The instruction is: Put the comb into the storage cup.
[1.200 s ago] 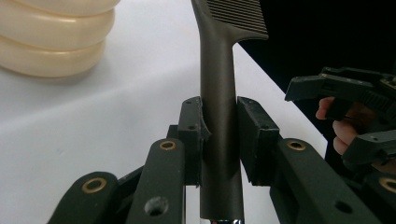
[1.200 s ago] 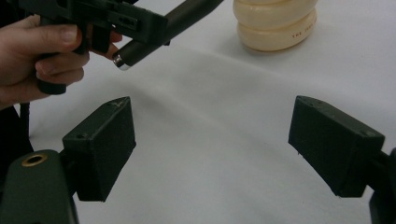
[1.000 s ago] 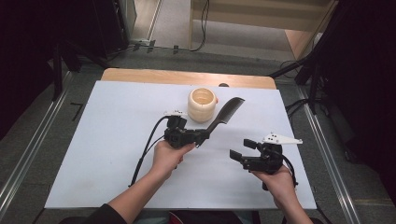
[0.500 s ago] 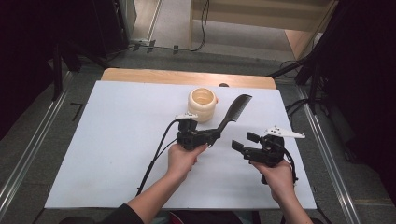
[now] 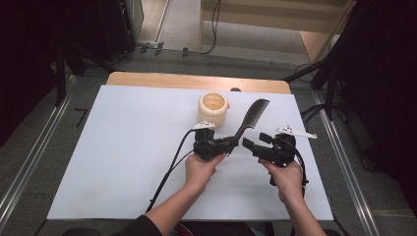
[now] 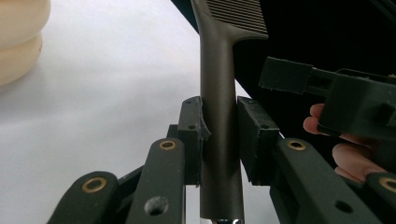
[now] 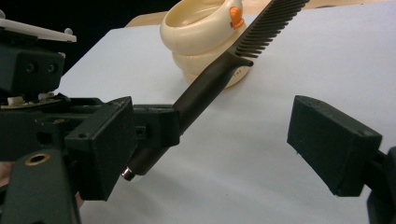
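A dark brown comb (image 5: 253,114) with a long handle is clamped by its handle in my left gripper (image 5: 235,142), teeth end raised and pointing up to the right. In the left gripper view both pads press on the handle (image 6: 217,107). My right gripper (image 5: 256,141) stands open just to the right of the comb's handle end, jaws wide apart with nothing in them. From the right gripper view (image 7: 219,140) the comb (image 7: 210,84) slants up from the left gripper (image 7: 154,126) toward a cream ribbed cup (image 7: 205,37) with an orange duck beak.
The cream cup (image 5: 213,108) stands on the white board (image 5: 123,147) just behind the left gripper. A wooden table edge (image 5: 196,81) runs along the back. Cables trail from both grippers toward the person. Metal rails flank the table.
My left gripper has carried the comb to the right, closer to the right gripper. The right gripper has barely shifted and stays open.
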Tool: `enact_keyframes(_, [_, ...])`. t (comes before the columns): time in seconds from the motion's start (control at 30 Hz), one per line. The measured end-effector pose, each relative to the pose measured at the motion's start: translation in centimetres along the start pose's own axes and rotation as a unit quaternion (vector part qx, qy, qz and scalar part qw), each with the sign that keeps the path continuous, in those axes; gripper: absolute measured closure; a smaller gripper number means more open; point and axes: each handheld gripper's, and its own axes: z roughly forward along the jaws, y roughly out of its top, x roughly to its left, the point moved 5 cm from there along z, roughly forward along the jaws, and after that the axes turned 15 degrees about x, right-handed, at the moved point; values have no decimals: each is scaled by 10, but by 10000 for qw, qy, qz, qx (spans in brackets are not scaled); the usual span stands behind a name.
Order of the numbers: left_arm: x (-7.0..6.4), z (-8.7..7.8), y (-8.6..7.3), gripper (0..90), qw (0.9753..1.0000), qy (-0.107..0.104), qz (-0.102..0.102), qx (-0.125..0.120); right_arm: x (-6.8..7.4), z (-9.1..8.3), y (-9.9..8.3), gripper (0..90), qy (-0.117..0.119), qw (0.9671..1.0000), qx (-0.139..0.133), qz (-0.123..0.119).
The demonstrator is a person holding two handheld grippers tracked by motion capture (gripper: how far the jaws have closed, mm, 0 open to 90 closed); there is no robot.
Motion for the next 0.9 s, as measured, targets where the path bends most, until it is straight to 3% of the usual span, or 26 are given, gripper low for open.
enact_keyframes(0.47, [-3, 12, -1, 732, 9995, -202, -253, -20, -9, 8, 10, 138, -95, 9997, -8, 202])
enact_keyframes(0.6, [-2, 14, -1, 732, 9988, -303, -383, 67, -13, 11, 13, 179, -48, 9996, 17, 295])
enact_keyframes(0.9, [-4, 16, 0, 732, 9979, -429, -484, -1, -16, 16, 15, 237, 4, 9990, 141, 427])
